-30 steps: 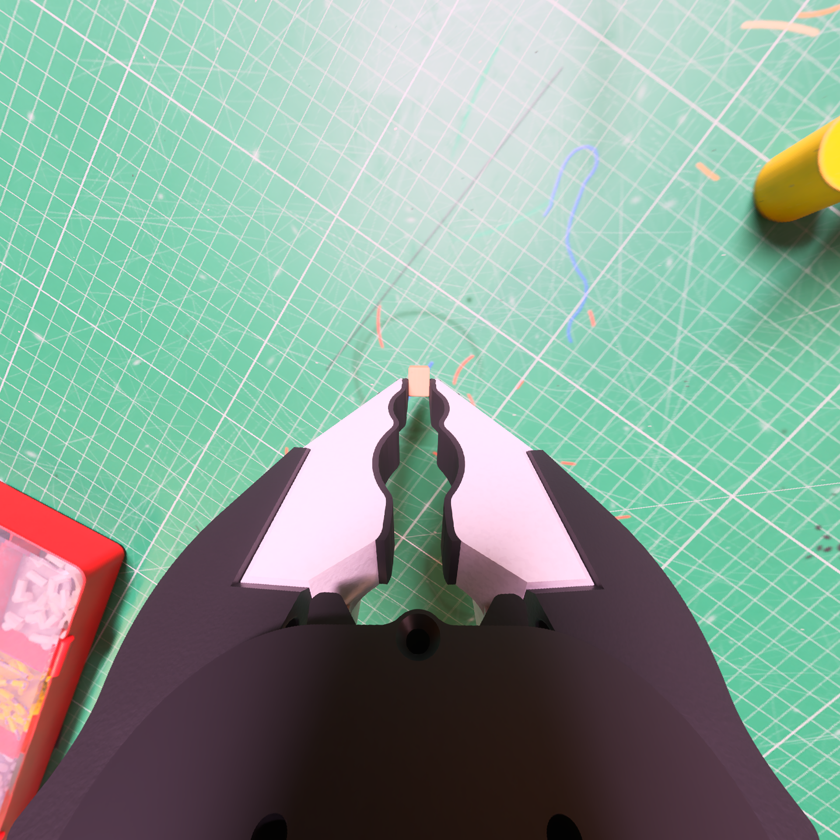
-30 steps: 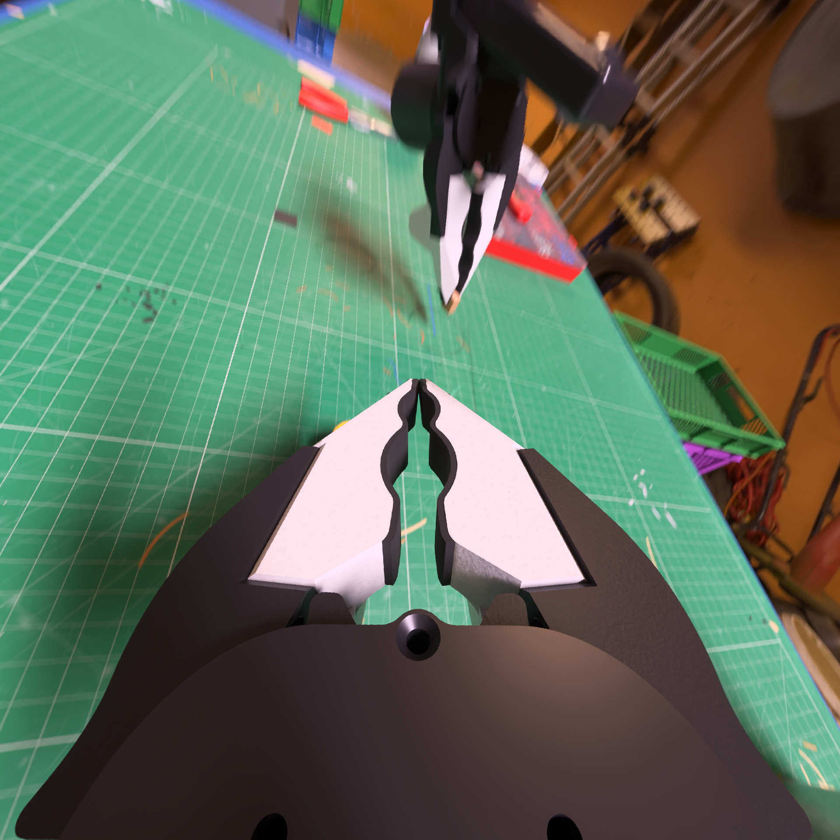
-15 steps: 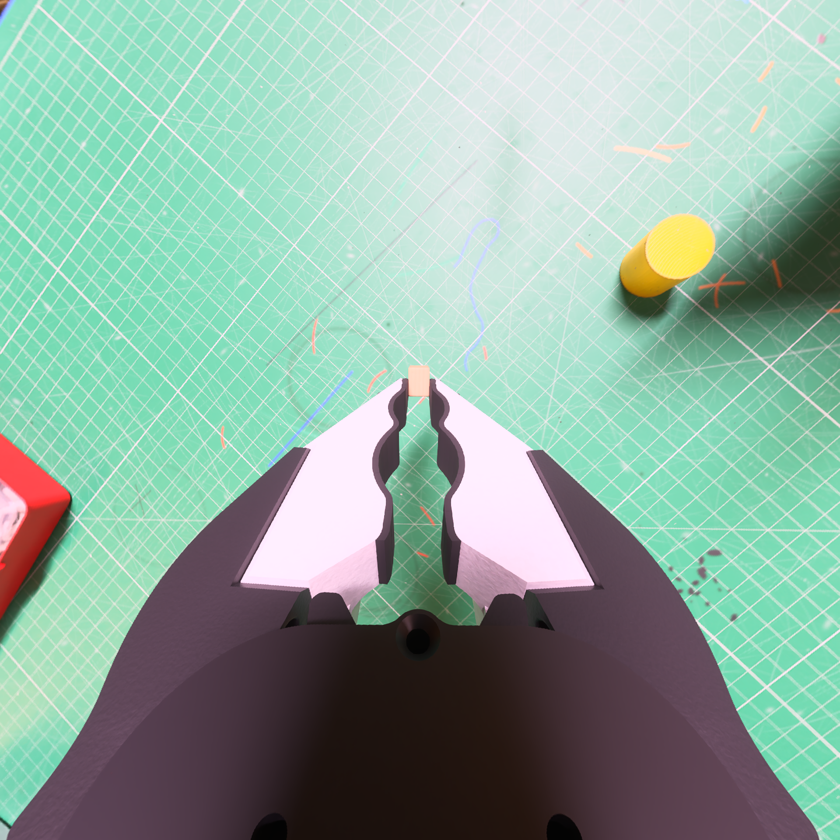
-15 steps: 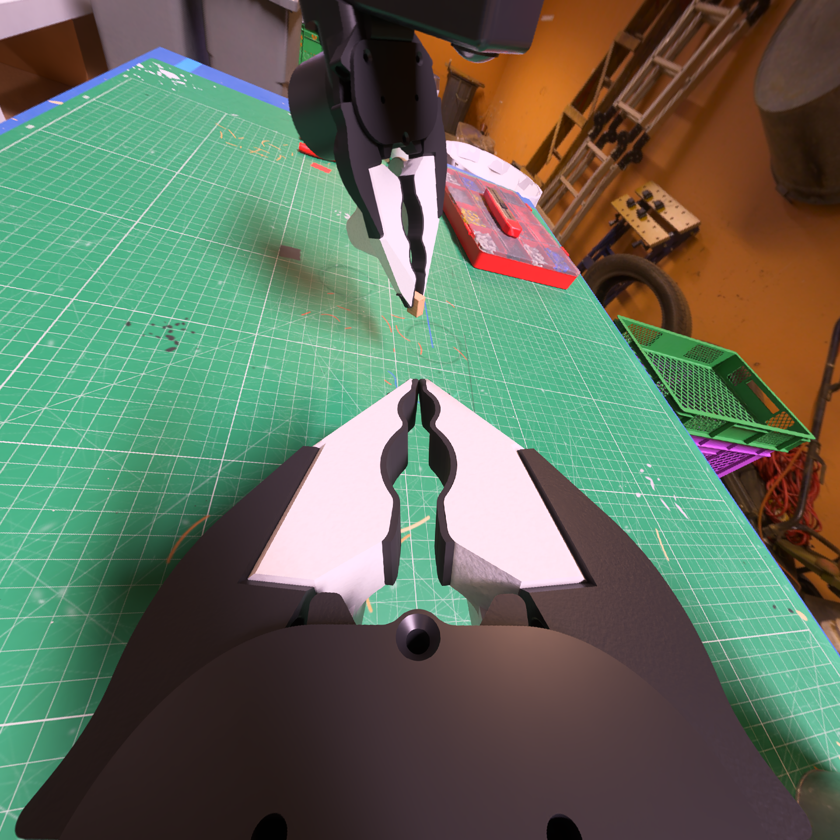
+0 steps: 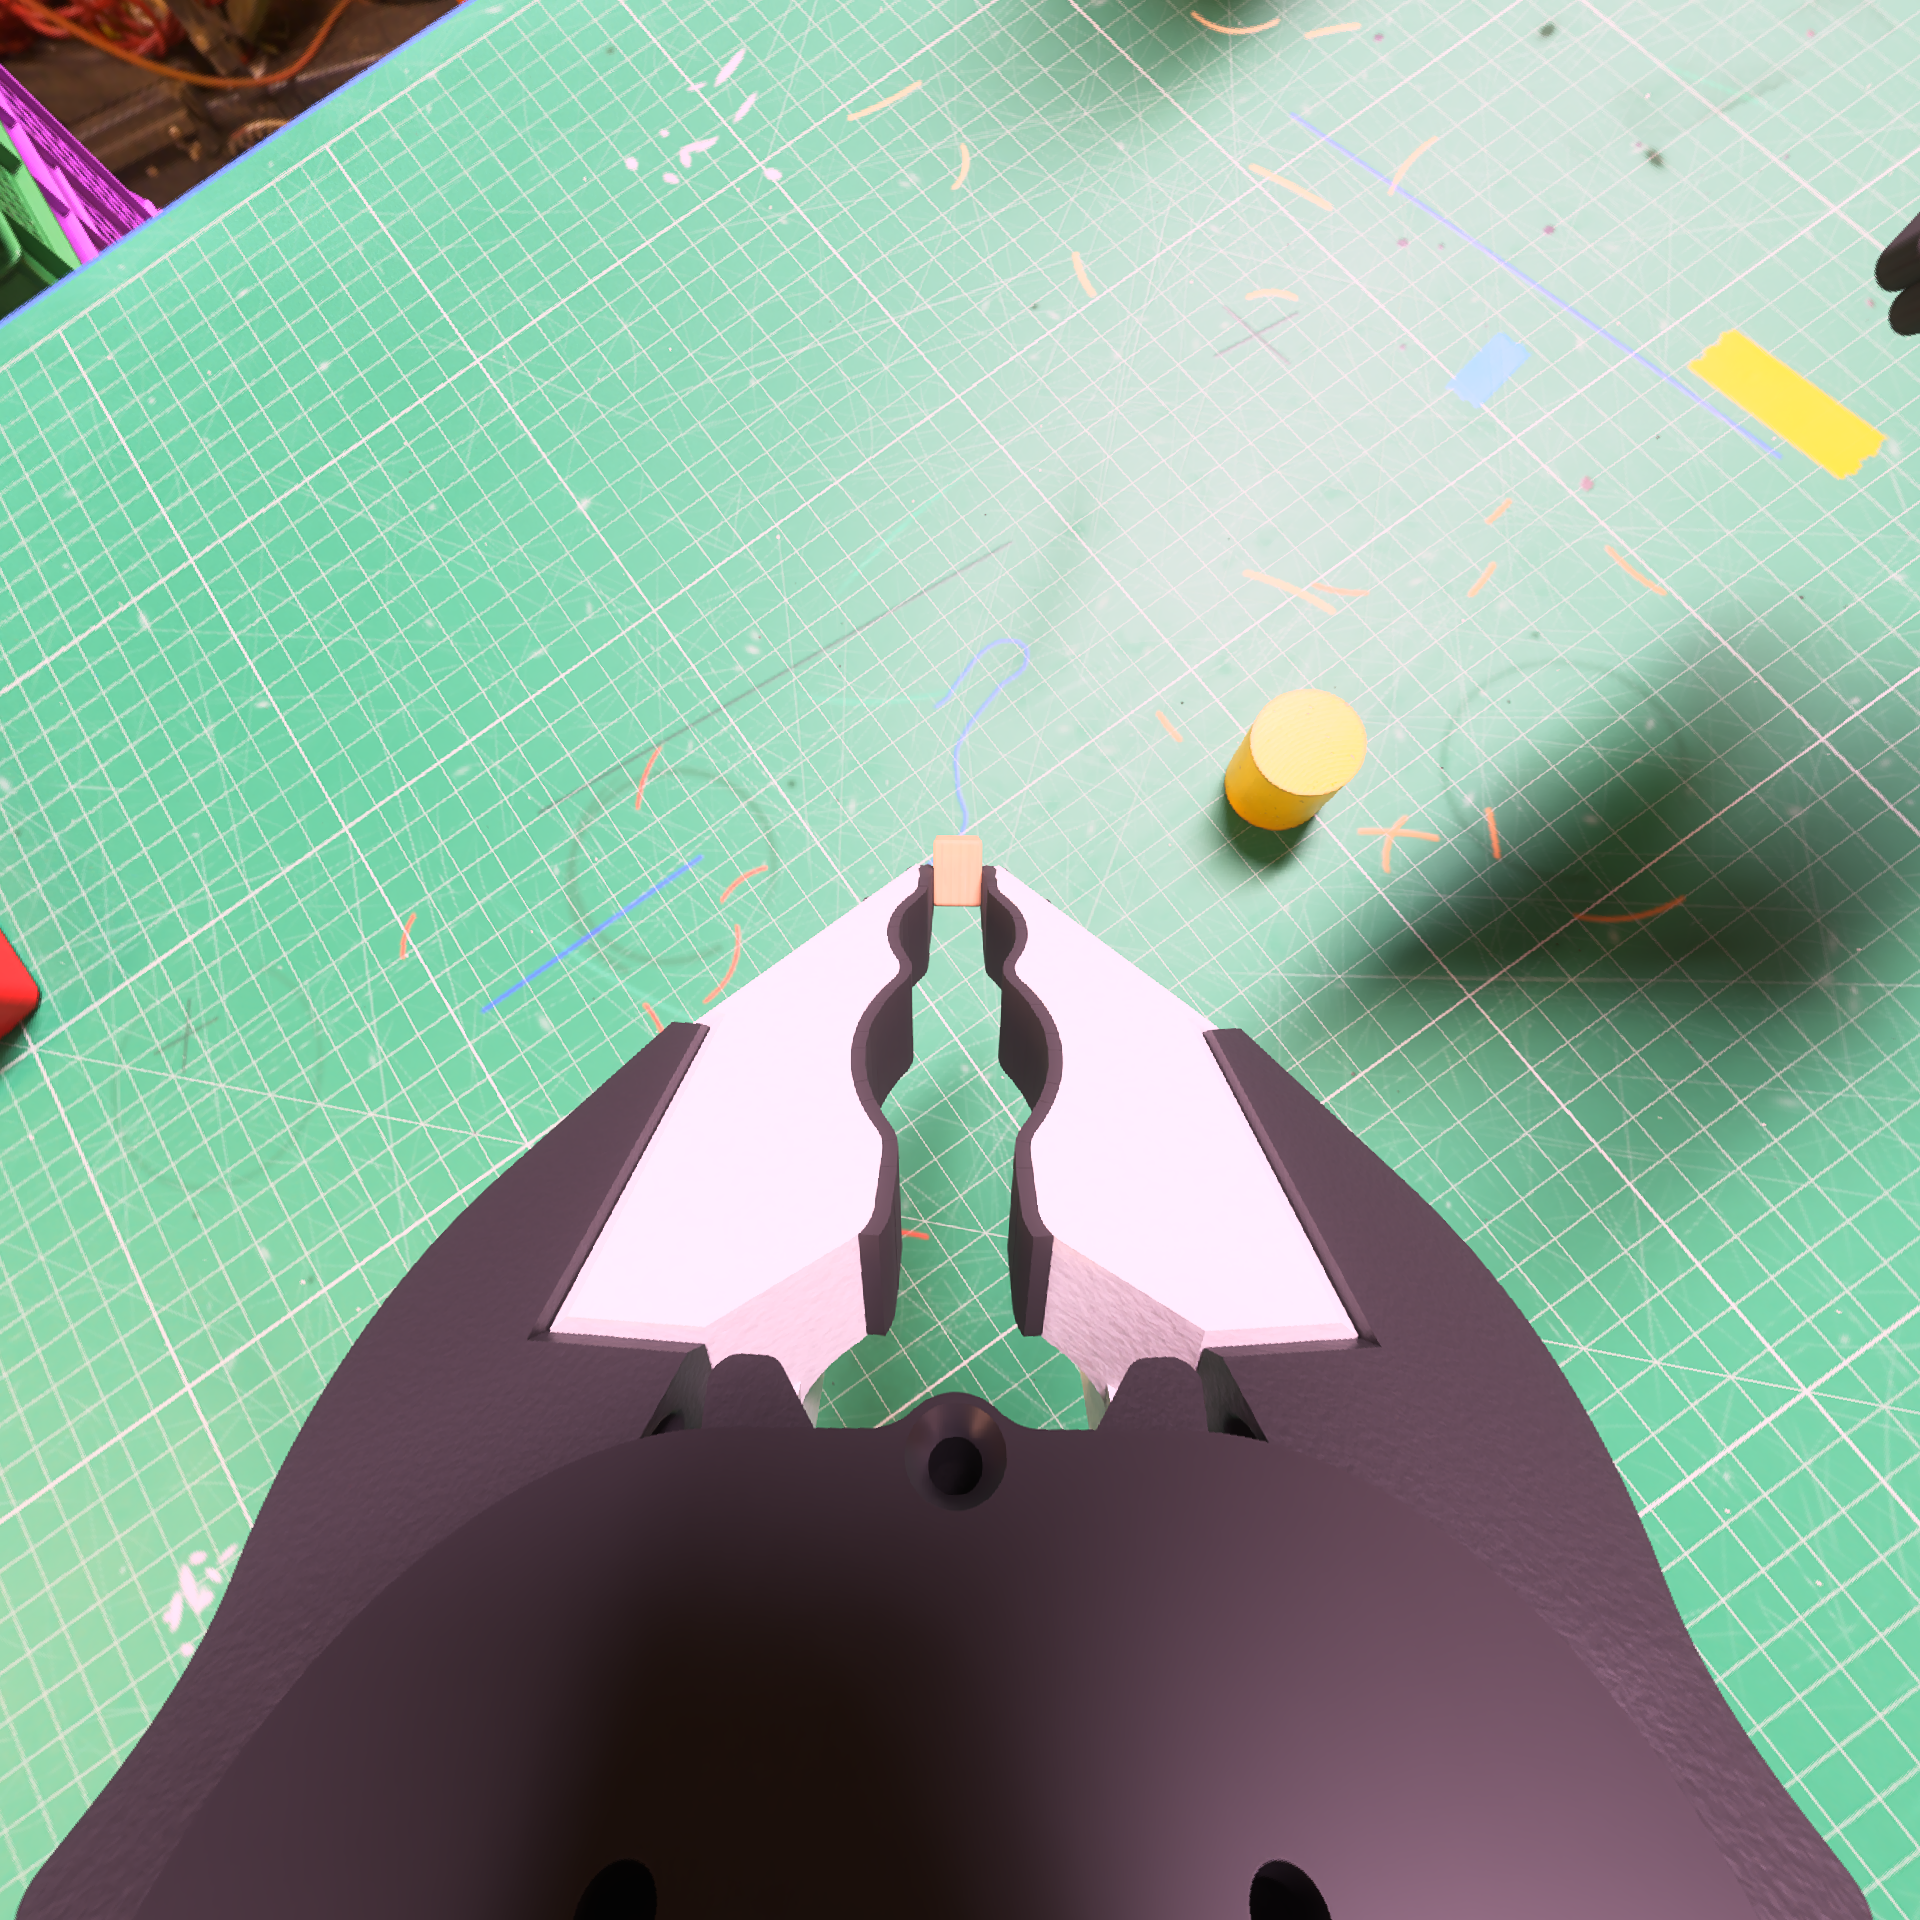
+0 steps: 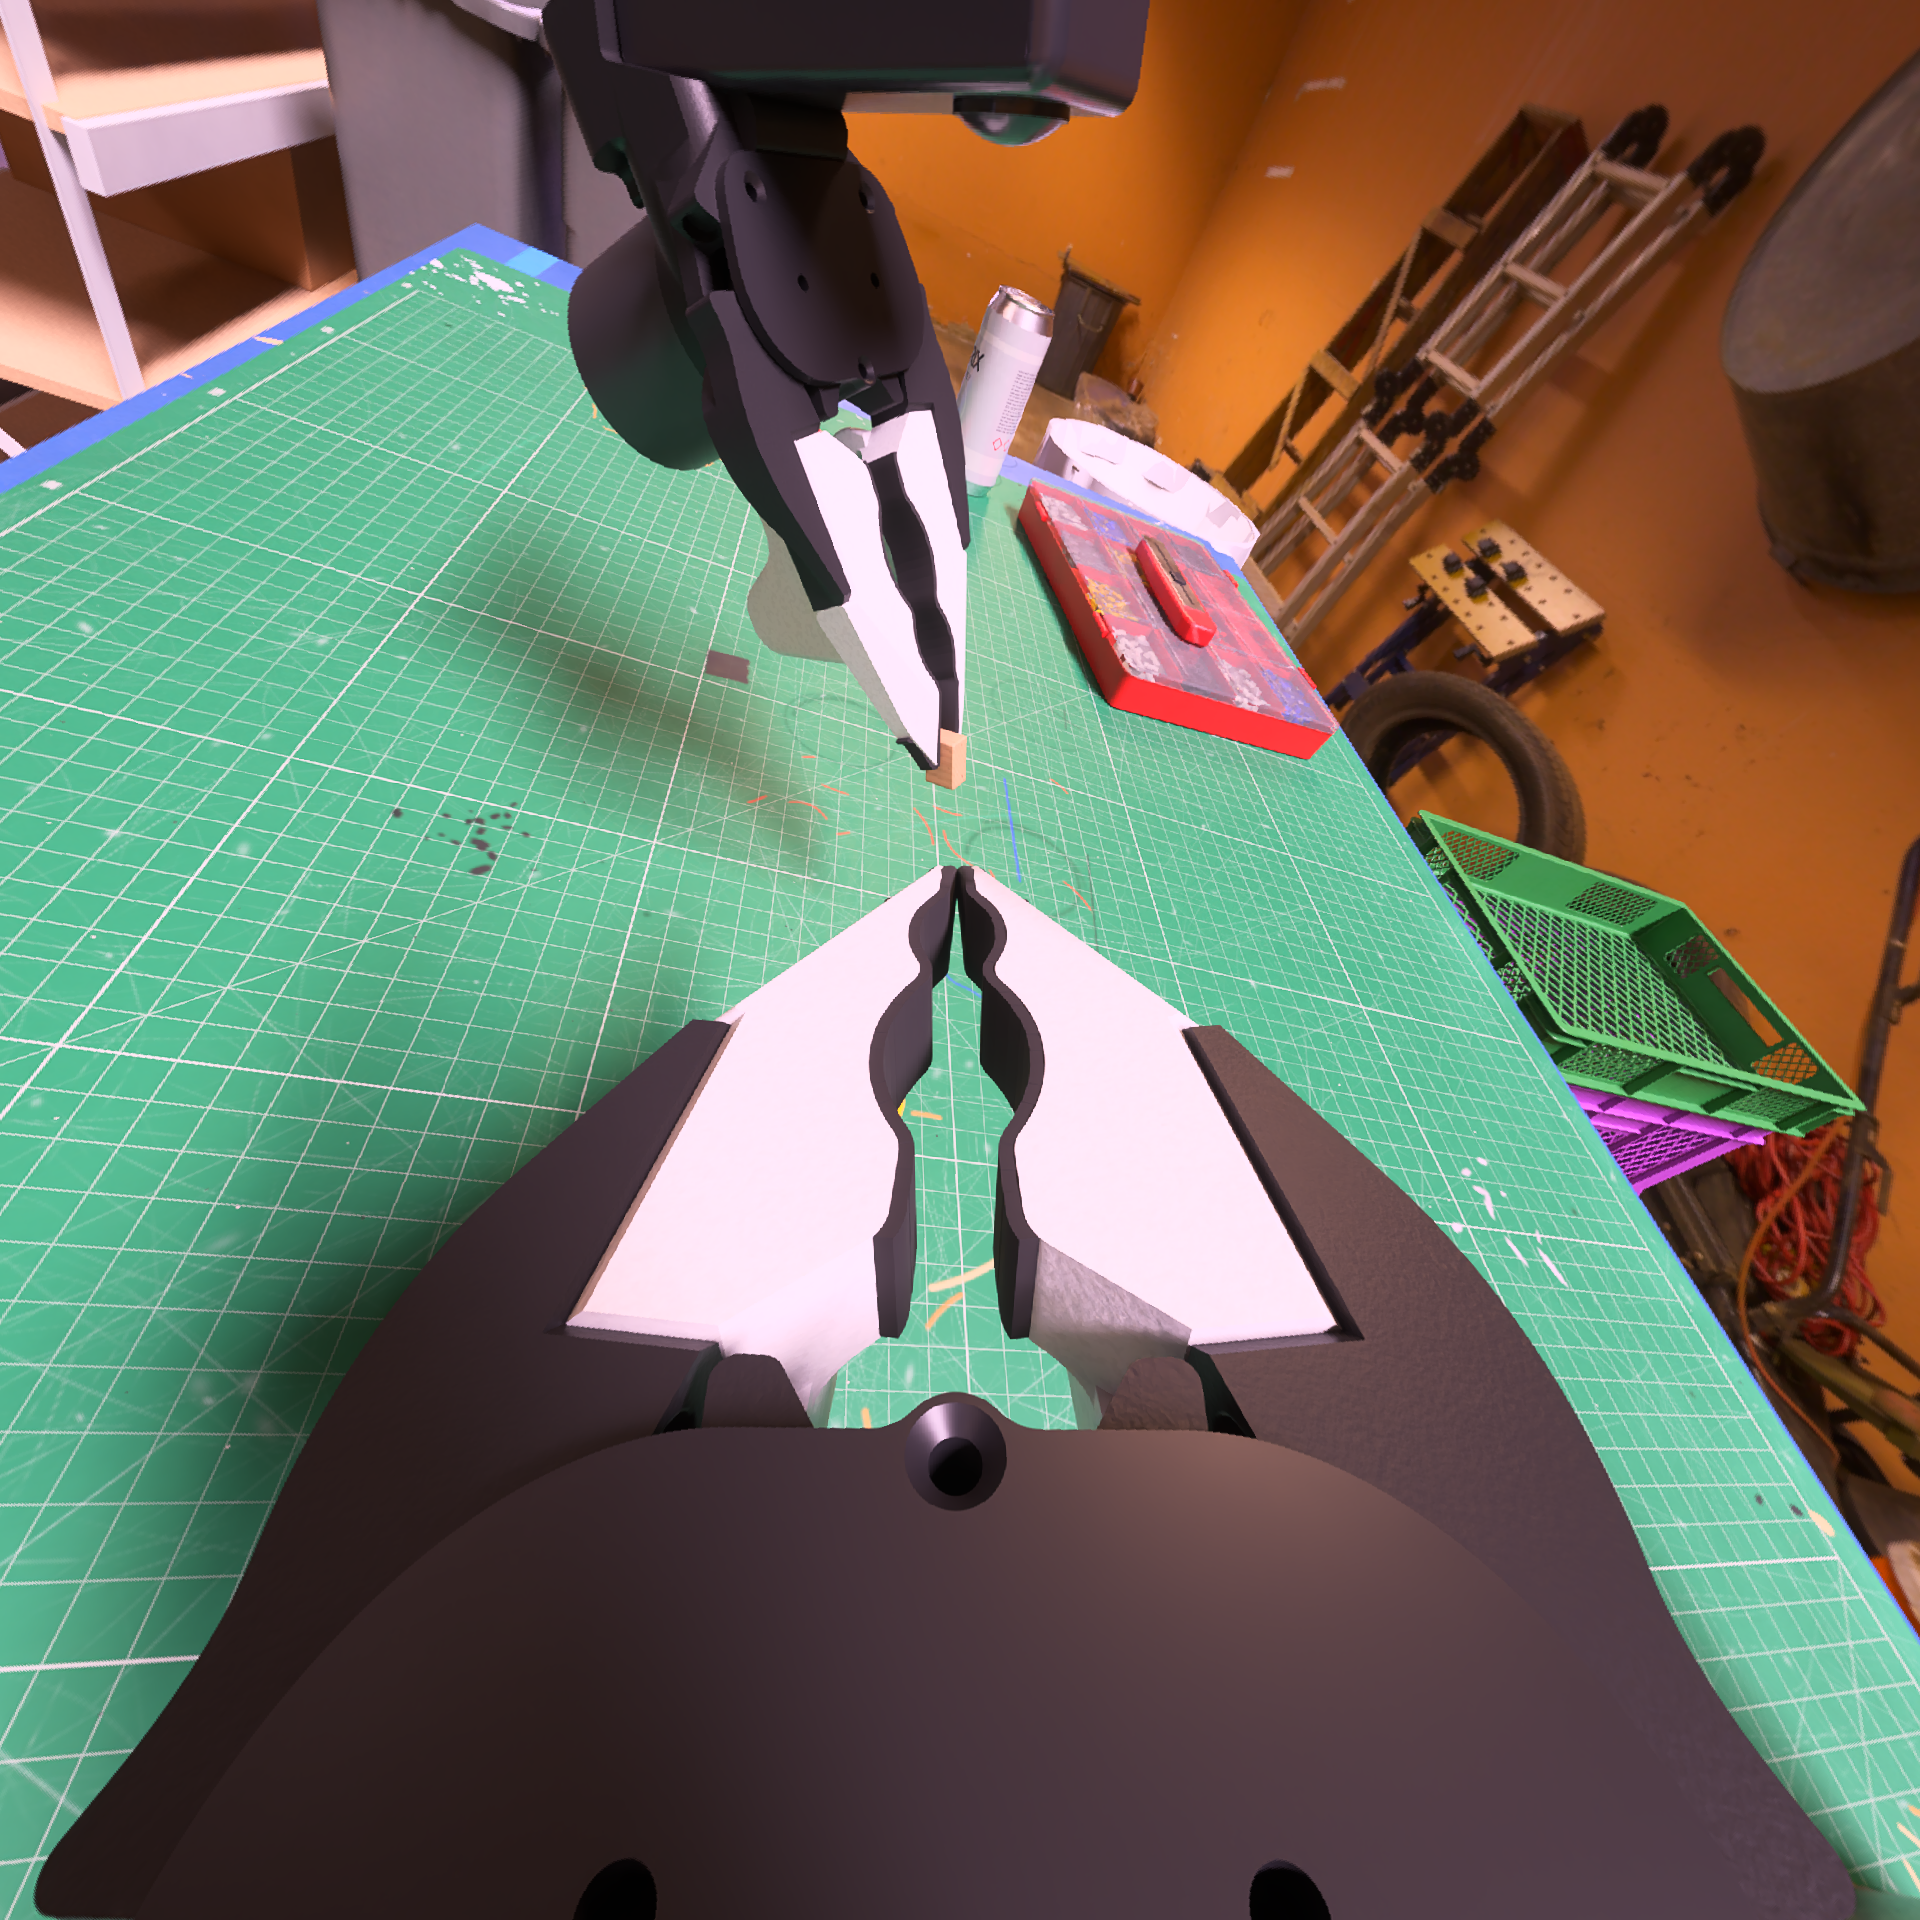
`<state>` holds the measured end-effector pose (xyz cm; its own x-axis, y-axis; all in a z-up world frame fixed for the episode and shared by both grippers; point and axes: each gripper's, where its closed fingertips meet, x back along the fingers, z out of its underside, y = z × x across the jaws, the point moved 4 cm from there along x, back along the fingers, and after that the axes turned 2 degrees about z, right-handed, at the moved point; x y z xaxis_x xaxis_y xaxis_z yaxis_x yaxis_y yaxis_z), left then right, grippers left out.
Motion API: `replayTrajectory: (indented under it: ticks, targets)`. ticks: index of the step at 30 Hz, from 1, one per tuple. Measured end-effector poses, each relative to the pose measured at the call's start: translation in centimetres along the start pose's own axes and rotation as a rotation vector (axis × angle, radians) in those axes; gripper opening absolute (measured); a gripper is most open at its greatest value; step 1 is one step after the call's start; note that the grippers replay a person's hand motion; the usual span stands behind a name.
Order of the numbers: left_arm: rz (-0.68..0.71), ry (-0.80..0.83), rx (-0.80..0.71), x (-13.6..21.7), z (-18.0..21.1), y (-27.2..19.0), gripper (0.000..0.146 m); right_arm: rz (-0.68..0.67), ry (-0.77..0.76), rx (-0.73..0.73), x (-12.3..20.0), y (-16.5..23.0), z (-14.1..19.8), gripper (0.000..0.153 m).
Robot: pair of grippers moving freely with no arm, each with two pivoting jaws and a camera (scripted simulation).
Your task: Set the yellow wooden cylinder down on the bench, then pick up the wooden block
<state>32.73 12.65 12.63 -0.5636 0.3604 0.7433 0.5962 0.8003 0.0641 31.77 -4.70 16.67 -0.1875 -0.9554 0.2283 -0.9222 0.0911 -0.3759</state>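
Note:
My left gripper (image 5: 957, 883) is shut on a small pale wooden block (image 5: 957, 871) at its fingertips and holds it well above the green cutting mat (image 5: 520, 520). The yellow wooden cylinder (image 5: 1294, 758) stands upright on the mat, ahead and to the right of the block. In the right wrist view the left gripper (image 6: 940, 753) hangs over the mat with the block (image 6: 951, 756) in its tips. My right gripper (image 6: 956, 878) is shut and empty, above the mat (image 6: 312, 831); the cylinder is hidden there.
A red parts organiser (image 6: 1169, 618), a white spray can (image 6: 1003, 379) and a white roll (image 6: 1143, 483) stand at the far edge. Green and purple crates (image 6: 1631, 977) lie off the bench's right side. Yellow tape (image 5: 1787, 403) and a blue patch (image 5: 1488, 366) mark the mat.
My left gripper has risen and pulled back with the block, so the cylinder and more of the mat show. My right gripper has also risen and stayed shut.

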Motion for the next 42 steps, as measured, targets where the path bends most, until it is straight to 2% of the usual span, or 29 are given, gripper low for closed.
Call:
replayTrajectory:
  ticks: [12, 23, 42]
  targets:
    - [0.022, 0.012, 0.017, 0.1, 0.7, 0.1, 0.008, -0.024, -0.015, -0.016, -0.3, 0.3, -0.1, 0.000]
    - [0.063, -0.016, 0.043, -0.5, 0.7, -0.9, 0.008, -0.046, 0.096, -0.011, 0.4, 0.0, 0.9, 0.000]
    - [0.091, -0.043, 0.050, -0.6, 0.8, -1.5, 0.008, -0.075, 0.148, -0.015, 0.0, 0.3, 1.9, 0.000]
